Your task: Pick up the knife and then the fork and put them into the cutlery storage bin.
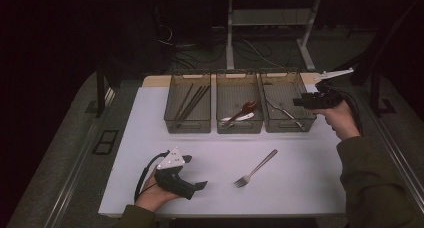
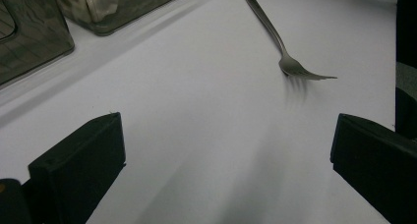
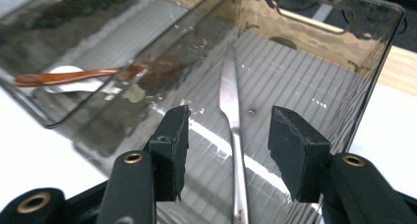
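A metal fork (image 1: 256, 168) lies on the white table (image 1: 300, 188), tines toward the near edge; in the left gripper view the fork (image 2: 287, 62) is ahead and to the right. My left gripper (image 1: 196, 172) rests on the table left of it, and its jaws (image 2: 226, 135) stand wide open with nothing between them. My right gripper (image 1: 299, 100) hovers at the right bin (image 1: 287, 123), its jaws (image 3: 228, 135) open. A table knife (image 3: 230, 94) lies on that bin's floor below them, untouched.
Three clear bins stand in a row at the back of the table. The left bin (image 1: 187, 123) holds chopsticks, the middle bin (image 1: 240, 125) a red spoon (image 3: 74, 77) and a white one. Table legs and cables lie beyond.
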Demonstrator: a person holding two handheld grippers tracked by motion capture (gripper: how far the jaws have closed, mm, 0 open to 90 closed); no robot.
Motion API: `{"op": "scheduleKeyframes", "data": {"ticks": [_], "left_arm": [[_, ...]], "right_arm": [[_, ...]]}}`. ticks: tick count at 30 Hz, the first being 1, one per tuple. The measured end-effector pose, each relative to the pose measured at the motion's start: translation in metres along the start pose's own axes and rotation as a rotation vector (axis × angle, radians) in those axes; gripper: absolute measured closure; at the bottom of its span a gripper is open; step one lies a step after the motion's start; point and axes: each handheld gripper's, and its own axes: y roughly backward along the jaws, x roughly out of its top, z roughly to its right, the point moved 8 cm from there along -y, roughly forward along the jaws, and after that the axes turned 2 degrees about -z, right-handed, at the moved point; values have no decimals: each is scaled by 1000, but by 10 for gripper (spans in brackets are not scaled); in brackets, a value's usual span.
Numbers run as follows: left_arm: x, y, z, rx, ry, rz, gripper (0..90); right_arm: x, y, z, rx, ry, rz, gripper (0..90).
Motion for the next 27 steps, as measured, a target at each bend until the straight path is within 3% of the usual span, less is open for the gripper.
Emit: {"op": "scheduleKeyframes", "data": {"ticks": [6, 13, 22, 27], "left_arm": [[0, 0, 0, 1, -2, 1, 0], [0, 0, 0, 1, -3, -3, 0], [-1, 0, 0, 3, 0, -6, 0], [-1, 0, 0, 5, 0, -6, 0]], "right_arm": [[-7, 17, -13, 23, 11, 58, 468], [-18, 37, -35, 93, 7, 134, 482], [-42, 41, -62, 147, 13, 129, 558], [-54, 38, -74, 153, 44, 122, 637]]}}
